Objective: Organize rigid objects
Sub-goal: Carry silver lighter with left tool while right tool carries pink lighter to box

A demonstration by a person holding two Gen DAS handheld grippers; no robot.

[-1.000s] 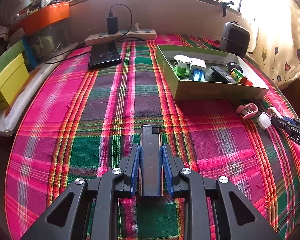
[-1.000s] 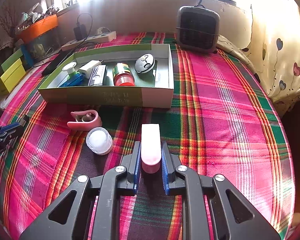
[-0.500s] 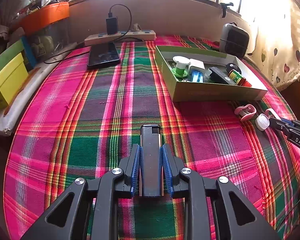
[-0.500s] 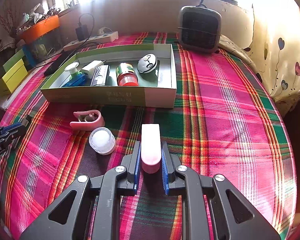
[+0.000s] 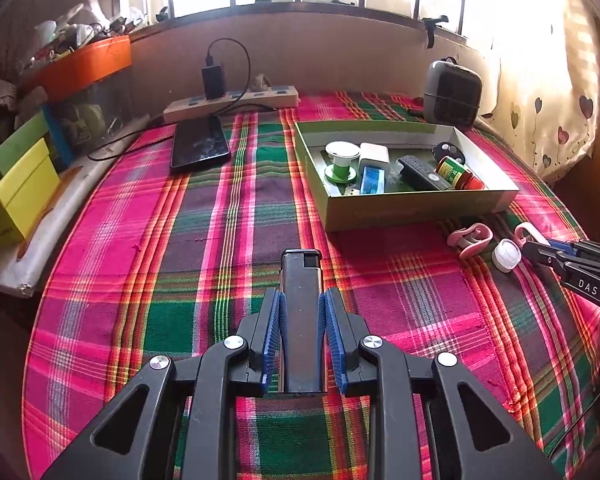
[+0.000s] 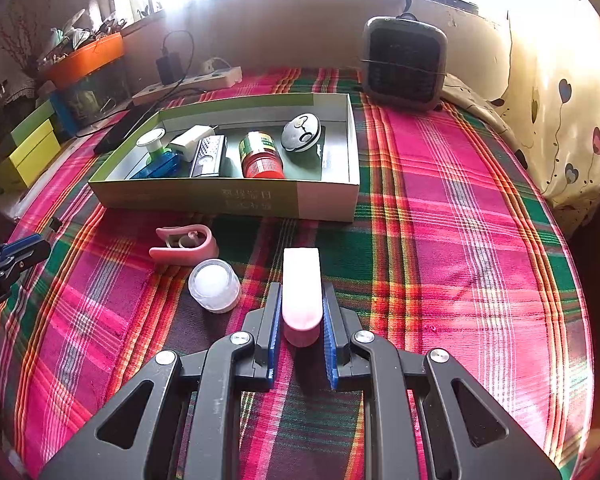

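Note:
My left gripper [image 5: 301, 300] is shut on a black lighter [image 5: 302, 320], held above the plaid cloth. My right gripper [image 6: 301, 292] is shut on a pink clip [image 6: 301, 292], also above the cloth. A green cardboard box [image 6: 236, 198] lies ahead of the right gripper and holds several small items. It also shows in the left wrist view [image 5: 416, 206], ahead and to the right. A second pink clip [image 6: 184, 242] and a white cap [image 6: 215, 286] lie on the cloth in front of the box, left of the right gripper.
A black phone [image 5: 199, 146] and a power strip [image 5: 232, 100] lie at the back. A grey heater [image 6: 404, 64] stands behind the box. Yellow and green boxes [image 5: 18, 192] stand at the left edge. A heart-print curtain [image 6: 560, 120] hangs at the right.
Both grippers have lifted and drawn back a little with their objects still held. The box and the loose items on the cloth have not moved.

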